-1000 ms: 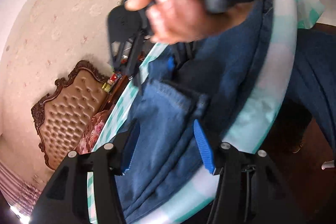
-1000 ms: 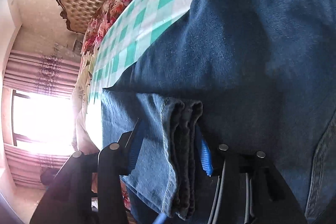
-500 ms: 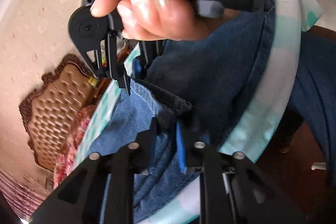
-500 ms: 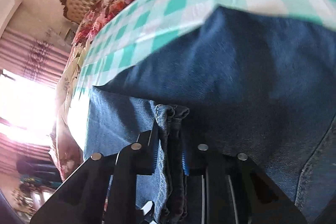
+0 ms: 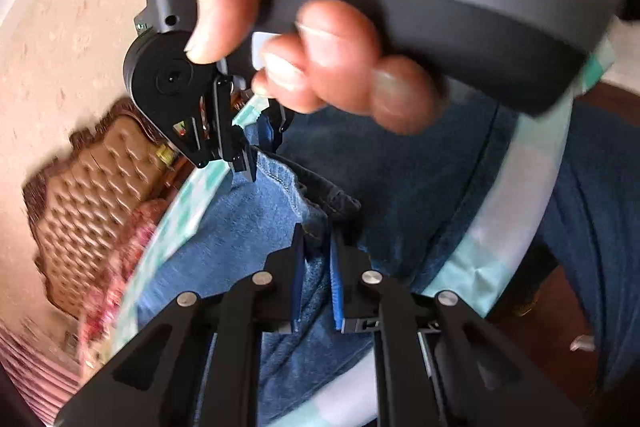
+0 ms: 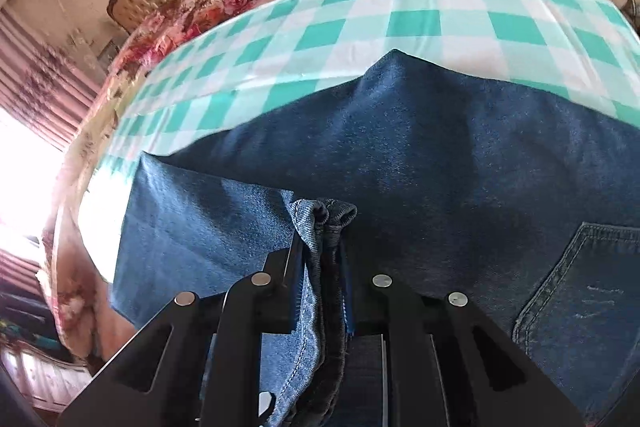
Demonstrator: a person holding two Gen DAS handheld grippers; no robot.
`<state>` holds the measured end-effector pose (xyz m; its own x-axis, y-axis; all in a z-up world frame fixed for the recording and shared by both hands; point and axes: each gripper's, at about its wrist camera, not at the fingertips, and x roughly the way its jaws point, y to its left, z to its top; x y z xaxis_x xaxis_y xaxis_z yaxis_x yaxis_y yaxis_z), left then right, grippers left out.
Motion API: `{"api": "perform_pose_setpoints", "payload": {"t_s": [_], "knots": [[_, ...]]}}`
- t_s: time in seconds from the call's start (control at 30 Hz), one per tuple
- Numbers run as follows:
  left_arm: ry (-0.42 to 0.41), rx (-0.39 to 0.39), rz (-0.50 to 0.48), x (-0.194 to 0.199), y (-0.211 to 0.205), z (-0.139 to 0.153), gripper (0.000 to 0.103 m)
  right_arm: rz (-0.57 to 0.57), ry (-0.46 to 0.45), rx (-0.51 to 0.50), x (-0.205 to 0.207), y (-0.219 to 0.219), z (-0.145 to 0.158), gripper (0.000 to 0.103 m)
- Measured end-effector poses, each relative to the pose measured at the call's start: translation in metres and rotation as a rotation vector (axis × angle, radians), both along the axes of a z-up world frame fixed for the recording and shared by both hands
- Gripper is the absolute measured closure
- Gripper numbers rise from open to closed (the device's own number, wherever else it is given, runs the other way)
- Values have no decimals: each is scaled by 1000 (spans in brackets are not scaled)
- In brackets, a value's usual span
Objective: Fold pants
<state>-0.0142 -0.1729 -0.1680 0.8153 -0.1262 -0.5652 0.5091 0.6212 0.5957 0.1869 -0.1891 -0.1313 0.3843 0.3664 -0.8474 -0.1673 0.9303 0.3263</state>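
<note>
A: Where are the pants [image 6: 420,155]?

B: On the tabletop [image 6: 360,11], spread over its green-checked cloth. They look already doubled: a dark denim layer lies flat, with a back pocket [image 6: 580,291] showing at the lower right of the right wrist view.

A: And the grippers?

B: The right gripper [image 6: 322,259] has its fingers narrow and clamped on a bunched hem edge. In the left wrist view the left gripper [image 5: 316,267] has its fingers narrow around a thick fold of denim; they are easing open a touch, but the pads still press the cloth. The person's right hand [image 5: 320,63] shows just ahead, squeezing its handle.

A: So which step is this?

B: I'd judge it the grasp before a fold: both ends of one edge are pinched, side by side.

A: What does the next move call for?

B: Probably lifting the two pinched points together, keeping the edge taut between them, and carrying it across the flat layer toward the far side, level, so no layer slips out. The left grip looks the weaker one.
</note>
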Motion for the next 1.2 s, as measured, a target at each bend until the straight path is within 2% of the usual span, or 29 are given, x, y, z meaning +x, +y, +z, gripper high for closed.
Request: {"api": "perform_pose_setpoints", "payload": {"t_s": [0.03, 0.07, 0.1, 0.13, 0.17, 0.23, 0.27, 0.3, 0.37, 0.4, 0.43, 0.47, 0.5, 0.57, 0.6, 0.7, 0.8, 0.87, 0.9, 0.93, 0.97, 1.0, 1.07, 1.1, 1.13, 1.17, 1.2], "knots": [[6, -10, 4, 4, 3, 0, 80, -13, -5, -28, 1, 1, -3, 84], [-1, -17, 9, 6, 6, 1, 77, -36, -9, -54, 2, -1, -6, 72], [-2, -29, 9, 6, 8, 4, 65, -51, -23, -44, 1, -4, -7, 66], [-3, -69, 6, 4, 14, 12, 47, -63, -28, -37, 0, -7, -7, 62], [-10, -122, 11, 2, 23, 21, 43, -78, -33, -37, 0, -8, -6, 60], [-22, -252, 59, -1, 49, 43, 40, -168, -85, -66, -3, -16, 2, 41], [-26, -325, 92, -1, 66, 54, 40, -201, -118, -74, -5, -19, 7, 38], [-33, -434, 164, 1, 94, 68, 40, -244, -171, -95, -11, -22, 16, 37], [6, -551, 286, 18, 134, 80, 40, -290, -264, -143, -23, -19, 33, 35], [25, -588, 360, 29, 154, 82, 43, -286, -312, -153, -31, -9, 42, 34], [42, -632, 440, 45, 180, 83, 52, -275, -337, -164, -37, 0, 46, 23], [54, -648, 492, 60, 201, 84, 56, -248, -362, -184, -44, 14, 49, 18], [68, -647, 509, 70, 212, 84, 63, -196, -378, -218, -51, 34, 48, 17], [172, -626, 493, 104, 230, 86, 70, -144, -360, -276, -56, 62, 40, 17], [218, -619, 488, 120, 236, 85, 76, -141, -336, -273, -55, 69, 36, 17], [388, -610, 420, 159, 237, 72, 79, -168, -275, -299, -53, 81, 20, 17], [457, -577, 432, 196, 241, 52, 81, -143, -264, -363, -48, 88, 7, 17], [479, -533, 479, 215, 247, 32, 89, -156, -224, -349, -44, 81, -3, 17], [486, -519, 514, 224, 255, 24, 98, -157, -181, -356, -41, 77, -12, 17], [490, -557, 535, 229, 267, 22, 101, -154, -138, -352, -42, 74, -21, 17], [496, -603, 560, 231, 279, 24, 101, -170, -148, -297, -44, 66, -22, 16], [454, -607, 589, 229, 285, 30, 101, -163, -152, -304, -43, 66, -23, 16], [406, -626, 565, 219, 286, 41, 101, -149, -164, -333, -45, 70, -23, 16], [409, -633, 534, 212, 284, 46, 97, -155, -156, -323, -44, 69, -24, 16], [416, -605, 537, 210, 282, 43, 90, -153, -152, -322, -44, 69, -24, 16], [424, -575, 562, 210, 284, 37, 90, -149, -151, -325, -43, 69, -24, 16], [449, -572, 593, 212, 291, 29, 95, -151, -151, -324, -44, 69, -24, 16]]}}
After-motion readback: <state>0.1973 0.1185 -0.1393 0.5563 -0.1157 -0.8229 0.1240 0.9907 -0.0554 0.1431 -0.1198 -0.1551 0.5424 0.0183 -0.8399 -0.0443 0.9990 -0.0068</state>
